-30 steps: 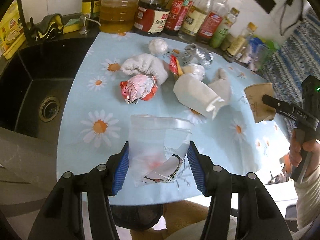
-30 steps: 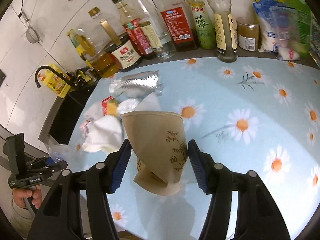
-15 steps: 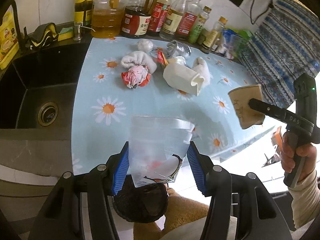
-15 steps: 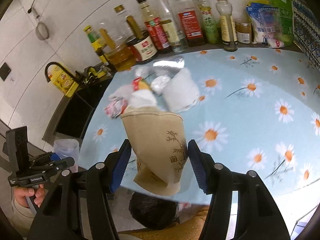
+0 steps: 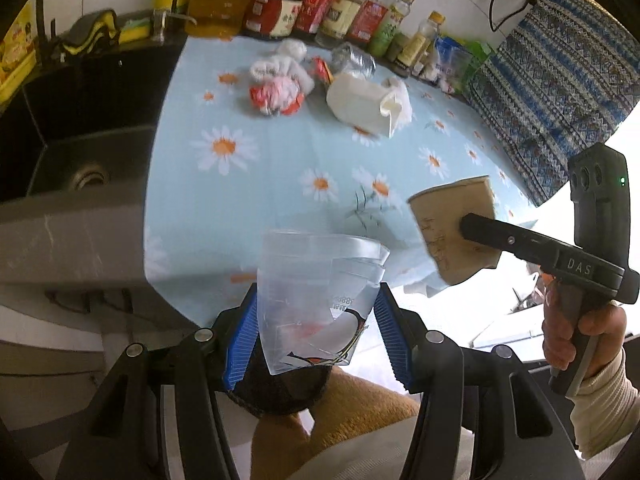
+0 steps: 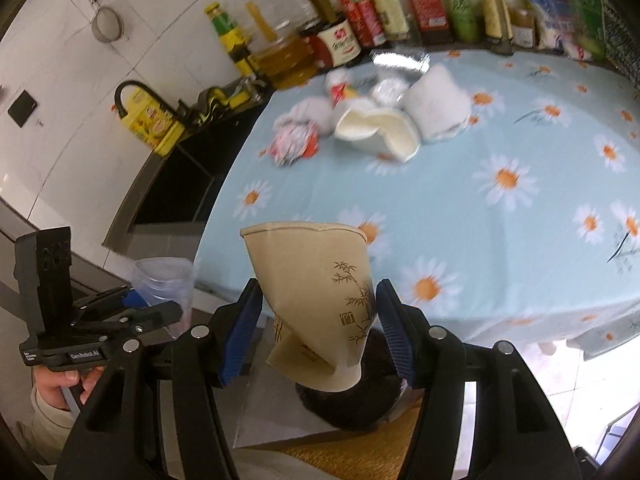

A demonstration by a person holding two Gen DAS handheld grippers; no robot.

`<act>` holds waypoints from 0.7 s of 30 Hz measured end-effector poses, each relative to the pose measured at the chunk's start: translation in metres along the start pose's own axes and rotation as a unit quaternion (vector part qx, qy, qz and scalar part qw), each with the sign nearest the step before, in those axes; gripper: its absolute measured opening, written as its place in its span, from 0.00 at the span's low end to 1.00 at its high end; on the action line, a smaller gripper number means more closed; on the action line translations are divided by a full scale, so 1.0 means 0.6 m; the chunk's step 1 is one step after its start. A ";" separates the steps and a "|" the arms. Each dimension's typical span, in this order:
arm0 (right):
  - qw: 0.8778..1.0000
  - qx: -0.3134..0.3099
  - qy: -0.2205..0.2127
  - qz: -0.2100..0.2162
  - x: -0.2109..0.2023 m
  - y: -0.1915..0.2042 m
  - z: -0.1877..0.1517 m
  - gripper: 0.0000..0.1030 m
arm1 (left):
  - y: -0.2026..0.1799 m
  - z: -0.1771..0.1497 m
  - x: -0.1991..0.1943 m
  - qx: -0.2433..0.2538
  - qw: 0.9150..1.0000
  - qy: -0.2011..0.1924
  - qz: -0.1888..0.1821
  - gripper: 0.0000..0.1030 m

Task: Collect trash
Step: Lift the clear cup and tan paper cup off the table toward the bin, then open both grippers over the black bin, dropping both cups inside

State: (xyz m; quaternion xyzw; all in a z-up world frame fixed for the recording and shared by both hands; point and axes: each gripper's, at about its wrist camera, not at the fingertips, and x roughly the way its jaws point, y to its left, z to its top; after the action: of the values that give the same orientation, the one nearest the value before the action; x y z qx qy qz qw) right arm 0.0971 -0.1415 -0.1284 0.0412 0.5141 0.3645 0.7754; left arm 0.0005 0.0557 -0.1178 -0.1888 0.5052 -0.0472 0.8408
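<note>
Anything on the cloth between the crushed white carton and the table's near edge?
No. In the left wrist view the flowered cloth is bare from the white carton to the near edge; the right wrist view agrees.

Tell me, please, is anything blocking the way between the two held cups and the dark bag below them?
Nothing visible does. The clear plastic cup hangs in the left tongs just above the dark bag, and the crumpled paper cup in the right tongs hangs above it too, past the table's edge.
</note>
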 end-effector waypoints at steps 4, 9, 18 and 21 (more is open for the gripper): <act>1.000 -0.009 0.023 0.004 0.025 0.019 -0.017 0.57 | 0.010 -0.018 0.016 -0.010 1.000 0.014 -0.007 0.52; 0.999 -0.016 0.050 0.013 0.051 0.033 -0.032 0.57 | 0.025 -0.050 0.040 -0.025 0.999 0.041 -0.012 0.52; 0.994 -0.019 0.103 0.014 0.102 0.028 -0.081 0.57 | 0.051 -0.105 0.094 -0.057 0.994 0.097 -0.015 0.52; 0.993 -0.012 0.119 0.012 0.120 0.020 -0.097 0.57 | 0.057 -0.117 0.112 -0.059 0.992 0.115 -0.017 0.52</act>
State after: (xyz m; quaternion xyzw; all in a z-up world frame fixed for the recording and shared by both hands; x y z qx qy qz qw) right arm 0.0573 -0.1073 -0.2057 -0.0057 0.5980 0.3820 0.7046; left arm -0.0317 0.0502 -0.2155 -0.2400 0.5969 -0.0524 0.7637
